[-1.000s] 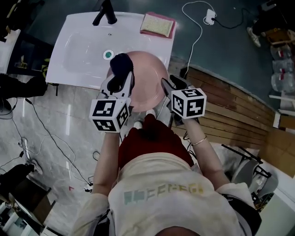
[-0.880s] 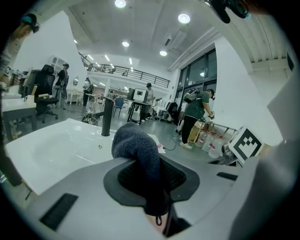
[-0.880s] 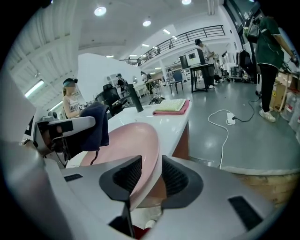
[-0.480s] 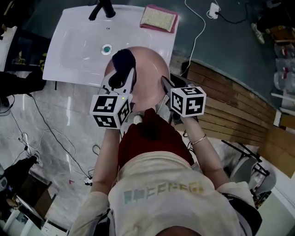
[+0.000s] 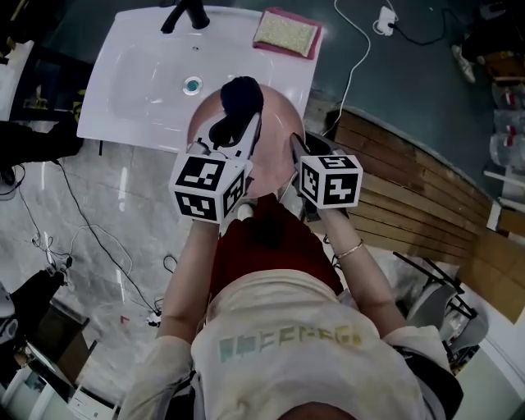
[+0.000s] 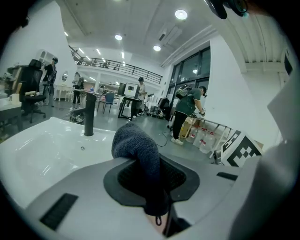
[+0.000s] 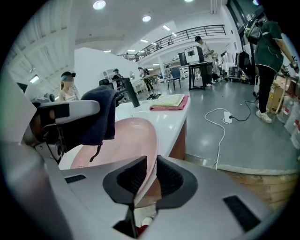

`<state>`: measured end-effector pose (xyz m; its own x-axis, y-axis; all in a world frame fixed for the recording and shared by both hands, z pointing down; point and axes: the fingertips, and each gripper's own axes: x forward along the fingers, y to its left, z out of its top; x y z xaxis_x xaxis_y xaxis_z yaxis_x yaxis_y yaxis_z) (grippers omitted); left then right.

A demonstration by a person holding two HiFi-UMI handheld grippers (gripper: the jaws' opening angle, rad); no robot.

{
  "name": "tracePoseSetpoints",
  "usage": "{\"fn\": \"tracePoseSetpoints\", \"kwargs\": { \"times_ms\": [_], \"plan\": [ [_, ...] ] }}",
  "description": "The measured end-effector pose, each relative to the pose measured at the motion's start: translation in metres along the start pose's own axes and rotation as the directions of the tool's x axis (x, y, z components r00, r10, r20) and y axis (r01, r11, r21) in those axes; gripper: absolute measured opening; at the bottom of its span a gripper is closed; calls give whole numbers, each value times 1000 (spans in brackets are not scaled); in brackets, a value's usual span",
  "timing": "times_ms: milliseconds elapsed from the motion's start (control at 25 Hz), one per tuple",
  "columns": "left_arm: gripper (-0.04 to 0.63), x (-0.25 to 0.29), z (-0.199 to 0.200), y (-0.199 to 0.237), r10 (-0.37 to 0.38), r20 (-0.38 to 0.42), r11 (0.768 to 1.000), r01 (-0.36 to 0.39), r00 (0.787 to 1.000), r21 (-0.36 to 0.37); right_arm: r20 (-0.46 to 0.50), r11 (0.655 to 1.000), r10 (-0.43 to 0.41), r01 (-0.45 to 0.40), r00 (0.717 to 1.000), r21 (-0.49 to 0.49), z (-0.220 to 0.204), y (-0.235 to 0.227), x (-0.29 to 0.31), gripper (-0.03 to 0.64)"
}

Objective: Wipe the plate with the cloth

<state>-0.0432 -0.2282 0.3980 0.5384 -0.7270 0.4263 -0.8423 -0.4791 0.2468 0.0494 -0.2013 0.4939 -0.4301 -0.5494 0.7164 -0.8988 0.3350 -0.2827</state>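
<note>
A pink plate (image 5: 277,139) is held tilted over the near edge of a white sink (image 5: 135,90). My right gripper (image 5: 294,149) is at the plate's right rim; its jaws are closing and the pads press on the rim (image 7: 149,164) from both sides. My left gripper (image 5: 238,125) is shut on a dark blue cloth (image 5: 241,97), whose bunched end sticks out past the fingertips over the plate's far part. In the left gripper view the cloth (image 6: 138,152) fills the space between the pads. In the right gripper view the cloth (image 7: 99,117) hangs above the plate's face (image 7: 119,140).
A black faucet (image 5: 185,14) stands at the sink's far edge, with a yellow sponge on a pink pad (image 5: 285,31) at the back right corner. A white cable (image 5: 354,57) lies on the floor, and a wooden platform (image 5: 410,184) is to the right. People stand far off.
My left gripper has carried the cloth to the right and toward the plate's far rim. The right gripper has stayed at the plate's right rim.
</note>
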Motion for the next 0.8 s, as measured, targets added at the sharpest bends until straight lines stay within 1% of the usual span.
{"fn": "tracePoseSetpoints", "kwargs": {
  "times_ms": [280, 480, 600, 680, 800],
  "plan": [
    [80, 34, 11, -30, -84, -54, 995, 87, 995, 43, 0, 1000, -14, 14, 1000, 8, 1, -2, 0, 80],
    [80, 62, -2, -43, -124, -143, 988, 137, 982, 78, 1, 1000, -18, 18, 1000, 2, 5, -1, 4, 77],
    [80, 75, -19, -45, -121, -204, 986, 142, 971, 90, 3, 1000, -18, 18, 1000, -7, 5, -1, 5, 77],
    [80, 82, -30, -43, -104, -239, 986, 132, 965, 101, 4, 1000, -18, 18, 1000, -11, 6, -1, 5, 77],
    [80, 90, -39, -33, -79, -272, 989, 110, 959, 98, 5, 1000, -20, 20, 1000, -16, 8, -4, 7, 77]
  ]
}}
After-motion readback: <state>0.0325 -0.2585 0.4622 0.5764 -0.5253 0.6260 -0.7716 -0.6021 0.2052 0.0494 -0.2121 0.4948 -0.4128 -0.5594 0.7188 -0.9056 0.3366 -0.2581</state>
